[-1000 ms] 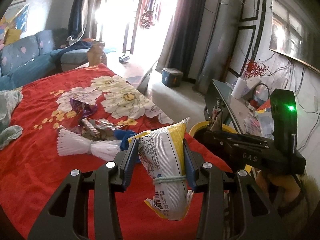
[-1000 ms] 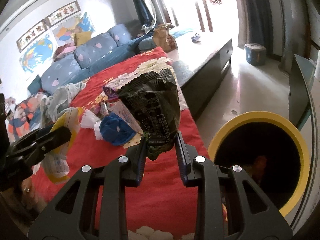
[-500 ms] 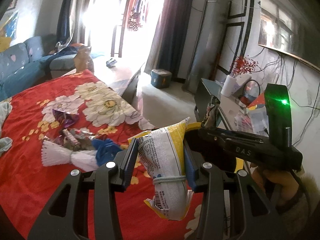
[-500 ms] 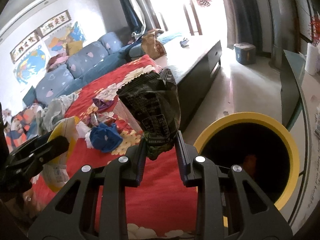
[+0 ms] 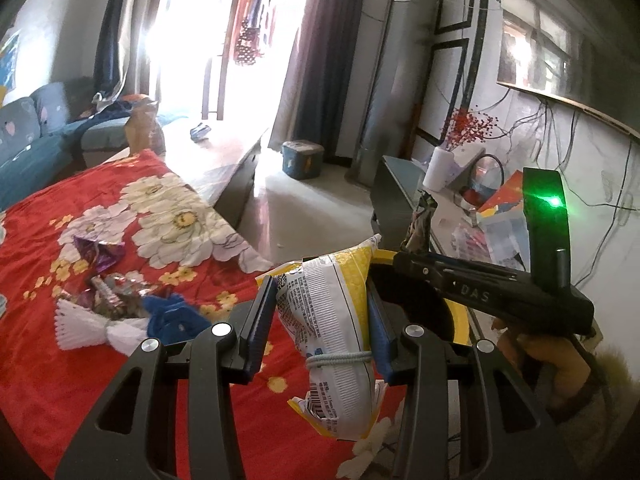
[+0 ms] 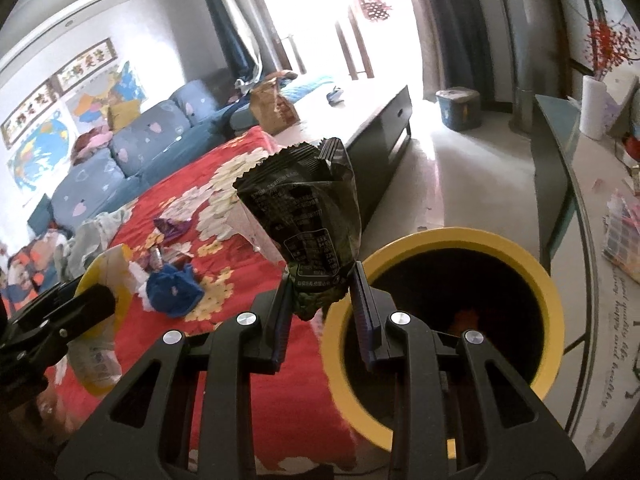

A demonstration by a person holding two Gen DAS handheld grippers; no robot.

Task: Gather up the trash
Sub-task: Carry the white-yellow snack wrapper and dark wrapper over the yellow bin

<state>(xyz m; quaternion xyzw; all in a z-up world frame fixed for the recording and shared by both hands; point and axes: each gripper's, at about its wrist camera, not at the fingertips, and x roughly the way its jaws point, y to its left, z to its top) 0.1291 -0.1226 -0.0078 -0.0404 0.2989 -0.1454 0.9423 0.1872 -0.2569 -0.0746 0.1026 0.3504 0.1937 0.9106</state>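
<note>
Two bags of trash are held up at once, one in each gripper. The yellow and white snack bag [image 5: 332, 328] is squeezed between the blue pads of the left gripper [image 5: 320, 320], so that tool is closed on the bag, and the bag is kept upright with a band wrapped around its lower part. The dark snack bag [image 6: 308, 220] is pinched by its bottom end in the right gripper [image 6: 320, 300], so that tool is closed too, and the crinkled top is left sticking up. The bags are probably gripped low like this so they can be dropped easily when the jaws are opened. The yellow bin [image 6: 440, 240] is seen at about 3 o'clock from the dark bag in the right view, on the floor just beside the red flower blanket [image 6: 224, 344]. The dark bag is held near the bin's rim, but it is not yet over the black hole, so it is judged that the drop is not yet done. More trash is left on the blanket: a blue crumpled wrapper [image 5: 176, 316], a white pleated wrapper [image 5: 88, 326], some shiny wrappers [image 5: 116, 292] and a purple wrapper [image 5: 100, 250], all at about 9 o'clock from the yellow and white bag in the left view. These are thought to be picked up later. The blue sofa [image 6: 132, 152] is seen far behind.
</note>
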